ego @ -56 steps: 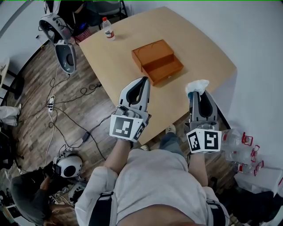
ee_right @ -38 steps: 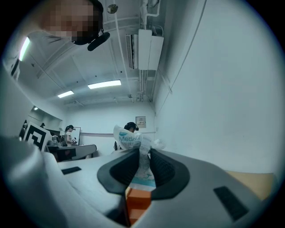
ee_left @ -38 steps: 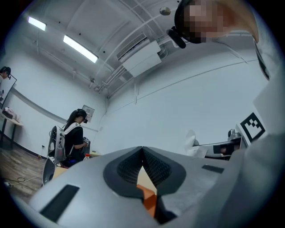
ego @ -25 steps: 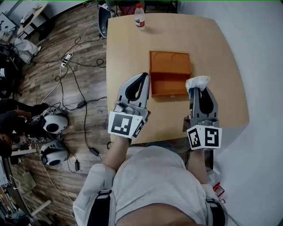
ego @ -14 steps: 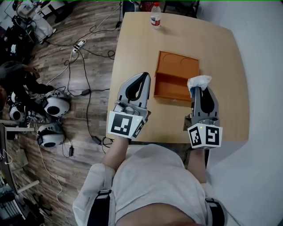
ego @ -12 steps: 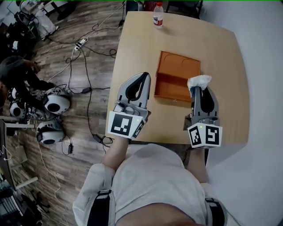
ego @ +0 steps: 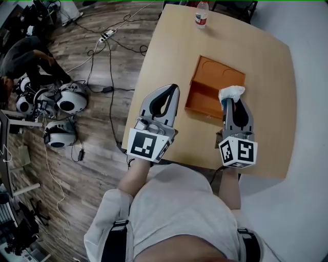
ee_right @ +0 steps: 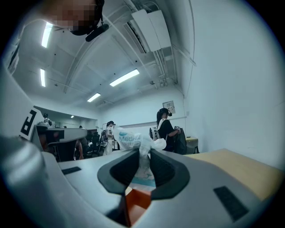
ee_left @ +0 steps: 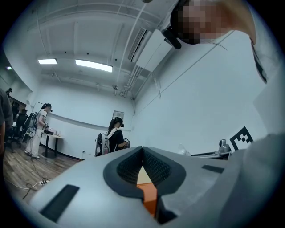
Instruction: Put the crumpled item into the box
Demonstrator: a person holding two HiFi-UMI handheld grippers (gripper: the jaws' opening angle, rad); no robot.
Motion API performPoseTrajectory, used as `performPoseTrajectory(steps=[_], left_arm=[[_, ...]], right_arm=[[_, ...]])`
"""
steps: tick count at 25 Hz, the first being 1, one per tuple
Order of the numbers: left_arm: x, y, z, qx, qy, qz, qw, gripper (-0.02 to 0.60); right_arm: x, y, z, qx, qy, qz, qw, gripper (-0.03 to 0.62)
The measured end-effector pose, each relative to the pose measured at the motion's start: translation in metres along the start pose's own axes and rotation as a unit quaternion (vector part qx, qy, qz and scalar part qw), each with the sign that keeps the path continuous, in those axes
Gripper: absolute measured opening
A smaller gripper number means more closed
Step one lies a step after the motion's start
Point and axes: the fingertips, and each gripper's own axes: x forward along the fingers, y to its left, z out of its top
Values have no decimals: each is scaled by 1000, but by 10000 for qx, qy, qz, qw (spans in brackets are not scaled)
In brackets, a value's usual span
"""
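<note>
Right gripper view shows our right gripper (ee_right: 141,156) clamped on the crumpled item (ee_right: 136,141), a white wrapper with blue print. Its dark ribbed fingers (ee_right: 165,171) pinch the lower part, and the bunched top bulges out just past the tips. Under the fingers, through the gap near their base, we see a patch of the orange box (ee_right: 136,204). To the right of the fingers runs the tan table (ee_right: 240,164), and far beyond the tips a person with a backpack (ee_right: 167,127) stands by a desk.

On our left gripper (ee_left: 142,151) the fingers (ee_left: 127,167) are pressed together at the tips with nothing between them. The small opening behind the tips shows only table and a strip of orange.

In the head view, the crumpled item (ego: 231,92) sits at the right gripper's (ego: 229,100) tips, over the near right corner of the box (ego: 202,98); we cannot tell whether it touches the wood. The left gripper (ego: 173,90) points just beside the box's left side. The box lies open, its lid (ego: 221,74) flat beyond the tray. Well past both sets of tips a bottle (ego: 201,13) stands at the table's (ego: 256,148) far edge. Left of the left fingers, cables (ego: 107,66) cross the wooden floor (ego: 92,153).
</note>
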Motion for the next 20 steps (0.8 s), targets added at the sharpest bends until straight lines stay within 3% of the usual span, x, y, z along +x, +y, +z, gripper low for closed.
performPoseTrajectory(steps=[20], left_arm=[[1,5,-33,-145,417,166,9989,14]], right_arm=[[24,-3,-96,-207,1276,295,9912,78]])
